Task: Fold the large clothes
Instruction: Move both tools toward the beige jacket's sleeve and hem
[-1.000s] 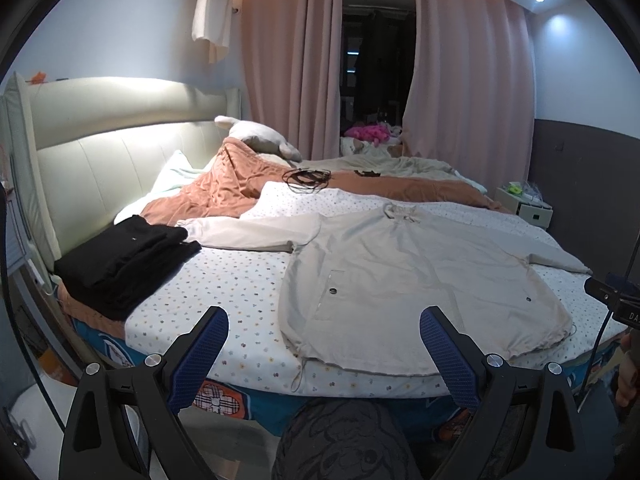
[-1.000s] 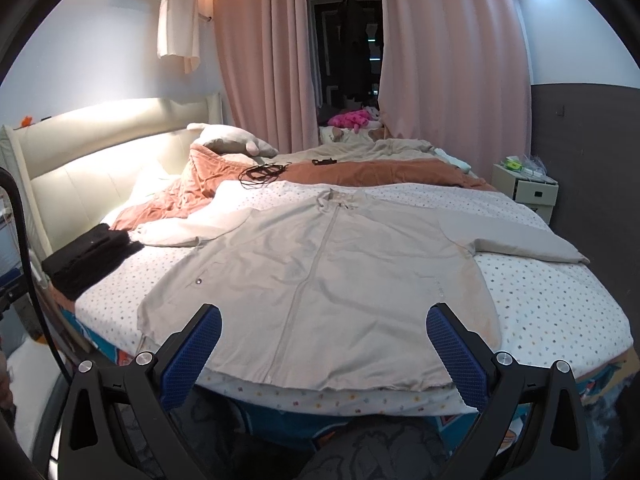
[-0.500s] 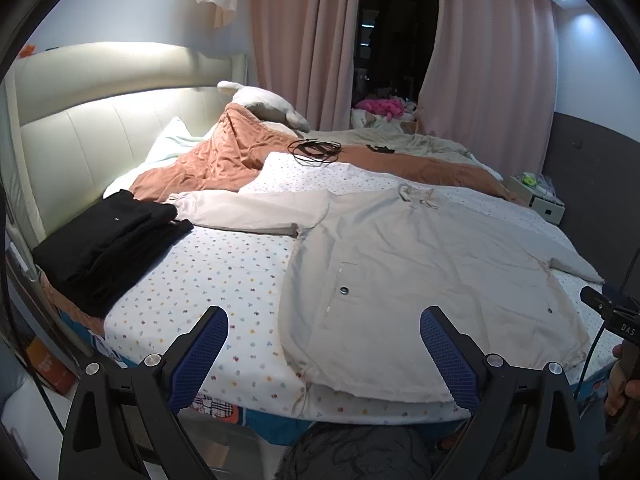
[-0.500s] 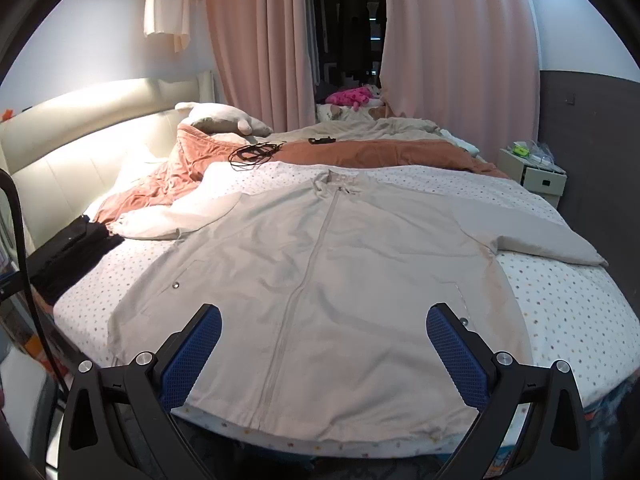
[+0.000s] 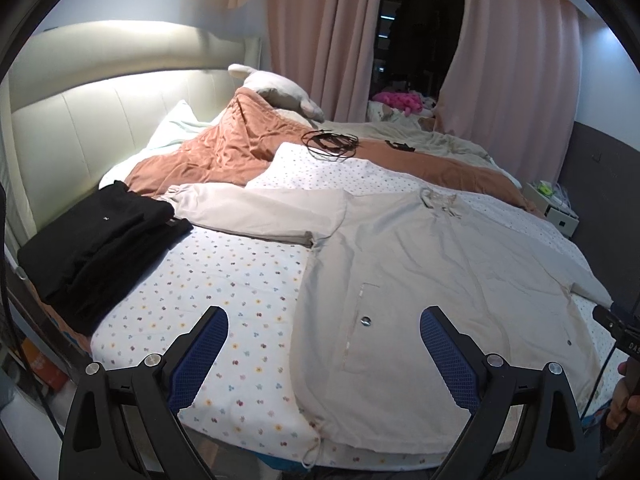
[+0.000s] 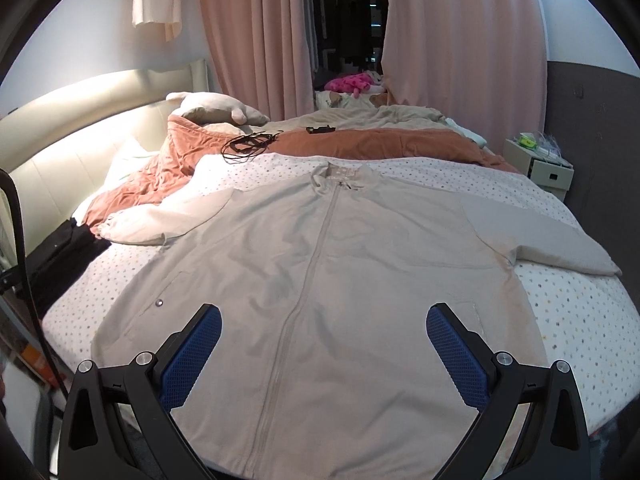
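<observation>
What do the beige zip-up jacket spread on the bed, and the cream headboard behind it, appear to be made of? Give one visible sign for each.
Beige zip-up jacket: probably a thin woven cotton or cotton blend, matte; it lies flat with soft shallow creases and no shine.
Cream headboard: likely leather or faux leather over padding, smooth with a slight sheen; stitched vertical panels catch the light.

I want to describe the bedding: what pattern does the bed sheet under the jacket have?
The bed sheet is white with small multicoloured flower-like dots, clearest in the left wrist view.

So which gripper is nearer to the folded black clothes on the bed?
Left. The left gripper is nearer the folded black clothes; the right gripper hovers over the beige jacket.
</observation>
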Demonstrator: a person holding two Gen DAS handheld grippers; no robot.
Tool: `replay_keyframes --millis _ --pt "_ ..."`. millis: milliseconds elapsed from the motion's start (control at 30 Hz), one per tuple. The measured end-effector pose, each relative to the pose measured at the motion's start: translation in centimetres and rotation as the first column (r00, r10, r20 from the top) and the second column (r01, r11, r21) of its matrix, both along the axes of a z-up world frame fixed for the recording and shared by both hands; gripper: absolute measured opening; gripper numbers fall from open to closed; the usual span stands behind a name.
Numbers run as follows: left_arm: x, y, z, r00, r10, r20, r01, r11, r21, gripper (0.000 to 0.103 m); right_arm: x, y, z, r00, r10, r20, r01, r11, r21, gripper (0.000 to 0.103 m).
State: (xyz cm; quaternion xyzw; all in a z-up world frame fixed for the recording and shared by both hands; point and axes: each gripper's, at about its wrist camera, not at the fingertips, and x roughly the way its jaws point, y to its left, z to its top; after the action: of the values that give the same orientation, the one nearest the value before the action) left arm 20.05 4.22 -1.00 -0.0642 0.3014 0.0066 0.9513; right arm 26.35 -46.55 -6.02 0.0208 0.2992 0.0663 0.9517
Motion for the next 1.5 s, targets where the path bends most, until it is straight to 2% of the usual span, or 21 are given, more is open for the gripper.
replay_keyframes --millis 367,567,800,833,1000,1233,1400,1500 --pt "6.9 3.1 -0.9 0.998 0.049 -0.037 -0.051 0.998 -0.036 0.097 5.3 1.4 -0.4 0.999 0.045 -0.031 -0.044 0.998 0.048 0.103" --pt "10.8 5.6 -2.1 0.993 0.083 -0.086 -0.089 0.994 -0.068 0.086 8.4 2.8 -0.9 0.996 0.083 -0.044 -0.080 0.995 0.066 0.103" --pt "15.4 9.3 -4.2 0.979 0.139 -0.148 -0.157 0.980 -0.120 0.073 12.3 5.5 -2.3 0.985 0.134 -0.108 -0.124 0.988 0.092 0.103" --pt "15.9 9.8 -4.5 0.977 0.143 -0.155 -0.164 0.978 -0.129 0.072 12.8 5.9 -2.5 0.982 0.146 -0.119 -0.134 0.986 0.099 0.101" --pt "18.9 12.0 -6.0 0.967 0.168 -0.192 -0.201 0.965 -0.169 0.071 15.4 7.9 -4.1 0.966 0.187 -0.179 -0.155 0.971 0.180 0.084" --pt "23.3 14.0 -8.0 0.952 0.196 -0.236 -0.244 0.950 -0.194 0.070 17.9 10.7 -5.8 0.959 0.188 -0.211 -0.146 0.969 0.202 0.083" --pt "26.5 15.4 -10.5 0.935 0.211 -0.285 -0.278 0.935 -0.221 0.069 20.3 13.2 -6.6 0.954 0.189 -0.232 -0.146 0.971 0.192 0.083" --pt "28.4 16.3 -12.2 0.919 0.227 -0.322 -0.310 0.921 -0.235 0.063 21.6 14.7 -7.2 0.949 0.194 -0.248 -0.153 0.972 0.176 0.081"
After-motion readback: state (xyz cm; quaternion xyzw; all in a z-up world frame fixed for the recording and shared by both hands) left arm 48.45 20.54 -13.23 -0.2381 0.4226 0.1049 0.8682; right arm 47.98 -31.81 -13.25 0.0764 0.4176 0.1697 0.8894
